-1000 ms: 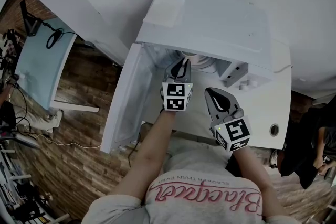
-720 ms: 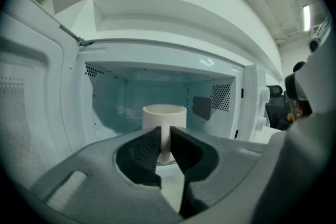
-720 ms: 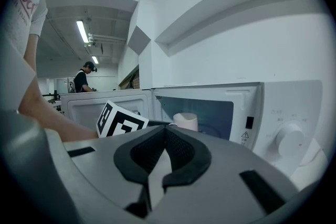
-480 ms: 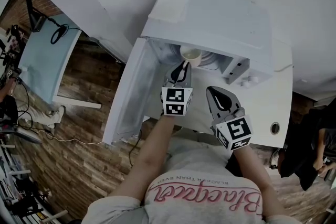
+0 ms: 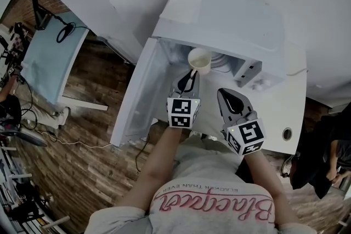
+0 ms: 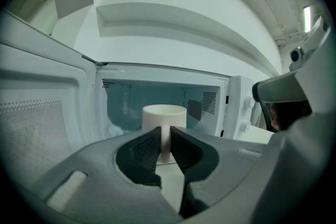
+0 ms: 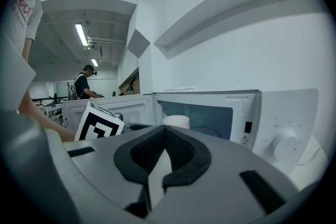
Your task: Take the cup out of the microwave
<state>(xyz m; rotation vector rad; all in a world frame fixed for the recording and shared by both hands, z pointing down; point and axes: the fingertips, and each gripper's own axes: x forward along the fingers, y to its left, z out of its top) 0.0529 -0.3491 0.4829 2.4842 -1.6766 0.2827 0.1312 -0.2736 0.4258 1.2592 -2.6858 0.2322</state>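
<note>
A white cup (image 5: 199,61) hangs just in front of the open white microwave (image 5: 230,19). My left gripper (image 5: 191,75) is shut on its handle. In the left gripper view the cup (image 6: 164,118) stands upright past the jaws, which pinch the handle, with the microwave's cavity (image 6: 126,102) behind it. My right gripper (image 5: 229,97) hovers beside the left one, to its right, shut with nothing in it. The right gripper view shows the cup (image 7: 176,121) ahead to the left and the left gripper's marker cube (image 7: 100,123).
The microwave's door (image 5: 137,96) swings open to the left. Its knob (image 7: 286,144) is on the right panel. A white counter (image 5: 285,112) carries the oven. A pale blue table (image 5: 46,63) stands far left, and a person (image 5: 334,150) at the right edge.
My left gripper has drawn back toward me with the cup, which has come out from under the microwave's top into full view. The right gripper has stayed put.
</note>
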